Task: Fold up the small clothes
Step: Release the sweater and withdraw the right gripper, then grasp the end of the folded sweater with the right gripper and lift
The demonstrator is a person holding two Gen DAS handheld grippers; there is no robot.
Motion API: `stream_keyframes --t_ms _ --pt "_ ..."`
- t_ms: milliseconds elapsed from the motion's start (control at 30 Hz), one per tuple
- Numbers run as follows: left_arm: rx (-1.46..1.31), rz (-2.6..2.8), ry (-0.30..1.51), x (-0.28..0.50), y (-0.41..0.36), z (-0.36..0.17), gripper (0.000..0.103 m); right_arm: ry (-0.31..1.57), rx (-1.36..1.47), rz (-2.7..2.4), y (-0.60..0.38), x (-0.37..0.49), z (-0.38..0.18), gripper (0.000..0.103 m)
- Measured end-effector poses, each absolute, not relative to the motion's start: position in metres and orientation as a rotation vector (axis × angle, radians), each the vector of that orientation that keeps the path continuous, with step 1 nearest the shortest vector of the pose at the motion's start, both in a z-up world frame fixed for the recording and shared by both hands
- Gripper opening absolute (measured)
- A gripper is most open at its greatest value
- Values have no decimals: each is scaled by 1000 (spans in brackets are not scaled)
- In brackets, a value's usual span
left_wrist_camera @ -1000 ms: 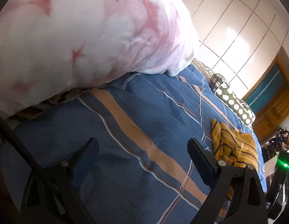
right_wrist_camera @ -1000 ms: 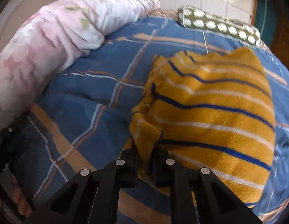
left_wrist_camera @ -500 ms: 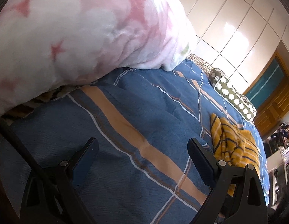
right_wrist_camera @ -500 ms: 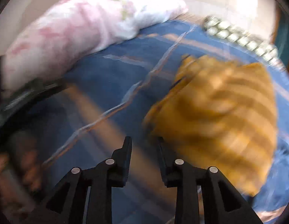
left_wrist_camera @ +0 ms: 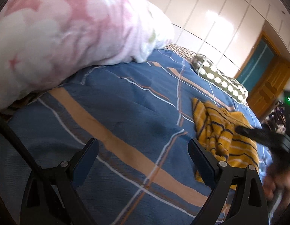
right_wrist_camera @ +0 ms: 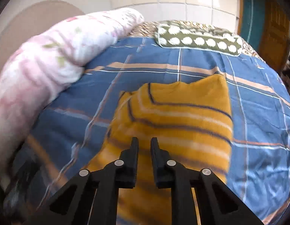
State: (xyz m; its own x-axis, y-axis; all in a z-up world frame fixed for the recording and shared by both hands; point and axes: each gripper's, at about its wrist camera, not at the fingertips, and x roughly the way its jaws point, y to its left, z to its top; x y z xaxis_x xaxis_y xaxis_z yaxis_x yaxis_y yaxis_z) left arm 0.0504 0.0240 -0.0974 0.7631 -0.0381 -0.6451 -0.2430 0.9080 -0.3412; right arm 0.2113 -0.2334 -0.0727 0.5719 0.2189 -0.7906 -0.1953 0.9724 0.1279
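Note:
A small mustard-yellow garment with dark blue and white stripes point(right_wrist_camera: 174, 120) lies bunched on the blue plaid bedspread point(right_wrist_camera: 261, 123). In the left wrist view the garment point(left_wrist_camera: 221, 131) lies to the right. My right gripper point(right_wrist_camera: 144, 142) hovers over the garment's near part, its jaws a narrow gap apart with nothing between them. It also shows blurred in the left wrist view point(left_wrist_camera: 238, 129), above the garment. My left gripper point(left_wrist_camera: 143, 150) is wide open and empty over the bedspread point(left_wrist_camera: 126, 108), left of the garment.
A rolled pink-and-white floral blanket point(left_wrist_camera: 66, 30) point(right_wrist_camera: 51, 63) lies along the left side of the bed. A green bolster with white dots point(right_wrist_camera: 199, 37) point(left_wrist_camera: 219, 78) lies at the far end. Tiled wall and a wooden door point(left_wrist_camera: 270, 86) stand beyond.
My right gripper let go of the garment's edge, lifted back and now hovers over the garment. The left gripper stayed open and shifted slightly.

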Motion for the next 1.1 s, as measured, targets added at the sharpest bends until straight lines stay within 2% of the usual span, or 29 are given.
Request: stream_keyframes --t_ms 100,133,167,300,433,567,633,700,767,1000,1033,1067,1100 --pt "-412 107 704 56 22 -99 95 1065 97 290 -211 245 -106 14" --pt "-413 107 706 57 22 -100 95 1082 106 301 -206 247 -114 14" --pt "-419 106 707 59 23 -100 95 1089 112 344 -193 246 -117 6" --pt "-438 108 712 63 24 -103 95 1095 138 381 -186 244 -124 5" --pt "-402 112 725 65 18 -106 95 1092 255 431 -206 237 -116 5" --pt "-383 111 730 65 12 -109 95 1003 331 537 -239 210 -72 5" --pt "-373 103 728 67 7 -108 95 940 341 535 -262 196 -54 21" --pt "-379 75 722 68 1 -107 95 865 334 464 -298 185 -39 64" --pt "-384 40 711 69 -7 -105 95 839 309 371 -329 181 -42 75" --pt "-351 -109 708 79 -47 -110 95 958 560 325 -388 197 -114 74" --pt "-334 -113 711 81 -51 -111 95 971 589 344 -390 200 -122 72" --pt "-315 -116 719 83 -56 -113 95 982 625 385 -388 205 -131 65" --pt "-308 -117 726 84 -58 -115 95 981 632 401 -386 207 -134 64"
